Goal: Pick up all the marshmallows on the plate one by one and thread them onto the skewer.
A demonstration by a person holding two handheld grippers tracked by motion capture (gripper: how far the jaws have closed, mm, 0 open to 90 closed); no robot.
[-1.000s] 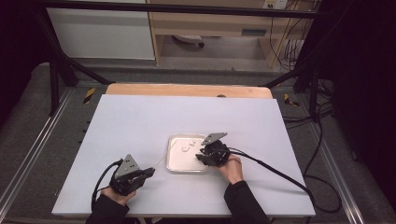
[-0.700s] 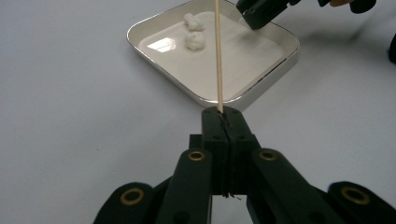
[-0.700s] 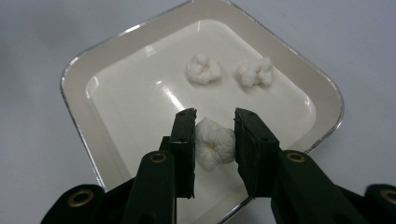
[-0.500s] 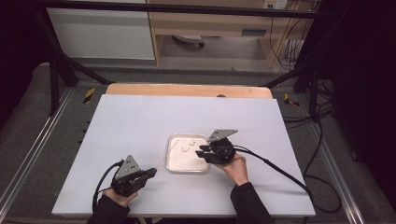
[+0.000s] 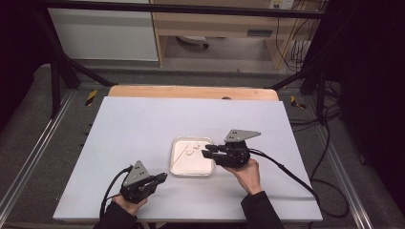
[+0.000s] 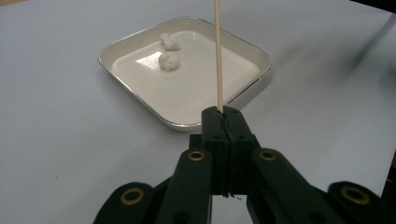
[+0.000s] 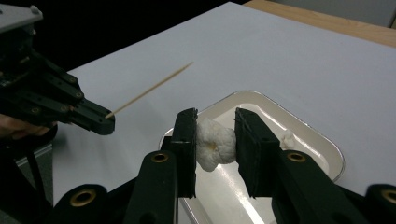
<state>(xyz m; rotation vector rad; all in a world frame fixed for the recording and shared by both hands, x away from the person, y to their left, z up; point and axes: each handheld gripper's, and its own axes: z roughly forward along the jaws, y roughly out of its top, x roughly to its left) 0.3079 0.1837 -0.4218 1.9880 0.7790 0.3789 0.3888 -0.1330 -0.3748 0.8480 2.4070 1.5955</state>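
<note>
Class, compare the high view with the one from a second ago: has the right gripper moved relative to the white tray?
Yes. The right gripper has drawn back rightward, from over the white tray to its right rim, gripping a popcorn piece.

Left gripper (image 5: 161, 178) low near table edge, jaws pressed together, right gripper (image 5: 206, 153) raised, jaws clamped

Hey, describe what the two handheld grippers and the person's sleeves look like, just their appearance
Both the left gripper and the right gripper are black, each topped by a grey three-cornered plate and trailing a black cable. Up close, the jaws are flat black blocks on linkage arms with brass-coloured rings at the pivots. The person wears dark sleeves.
</note>
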